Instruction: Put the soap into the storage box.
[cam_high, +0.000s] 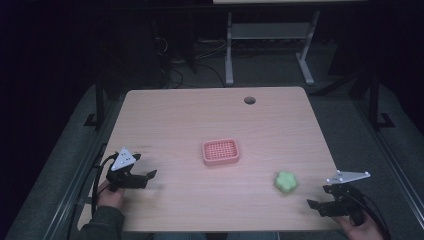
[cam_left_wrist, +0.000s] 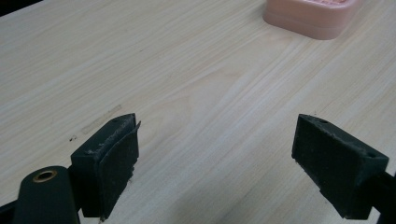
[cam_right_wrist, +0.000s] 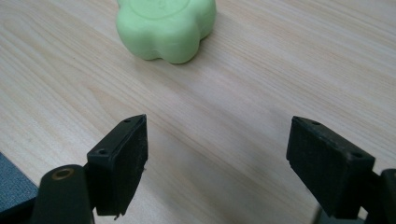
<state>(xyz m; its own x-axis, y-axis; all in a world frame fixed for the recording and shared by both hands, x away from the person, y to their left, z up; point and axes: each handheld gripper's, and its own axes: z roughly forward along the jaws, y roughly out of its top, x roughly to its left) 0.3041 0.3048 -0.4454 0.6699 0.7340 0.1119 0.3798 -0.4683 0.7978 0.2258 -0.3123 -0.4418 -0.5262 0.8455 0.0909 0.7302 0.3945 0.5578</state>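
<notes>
Resting low over the near left corner of the bench (cam_high: 165, 115), the left gripper (cam_high: 150, 175) had its jaws wide apart with nothing between them. In the left gripper view that gripper (cam_left_wrist: 215, 158) looked across bare wood grain, and the pink tray (cam_left_wrist: 310, 16) lay well ahead at the top edge, up and to the right of the jaws. A hand (cam_high: 110, 194) in a dark sleeve held this gripper from the bottom of the high view.

The right gripper (cam_high: 314, 204) sat at the near right corner, held by the other hand (cam_high: 357, 229), and its jaws too stood wide apart and empty. The green soap (cam_high: 285, 181), shaped like a flower with rounded lobes, lay on the bench near that gripper, ahead of it and a little toward the middle. In the right gripper view the gripper (cam_right_wrist: 217, 149) pointed along the wood, with the soap (cam_right_wrist: 166, 28) ahead and left of the gap, not touching either jaw.

From above, the tray (cam_high: 220, 151) sat near the middle of the bench, its top a grid of small holes. Tray and soap were apart, the soap nearer the person and to the right. A round dark hole (cam_high: 249, 100) marked the far side of the bench.
</notes>
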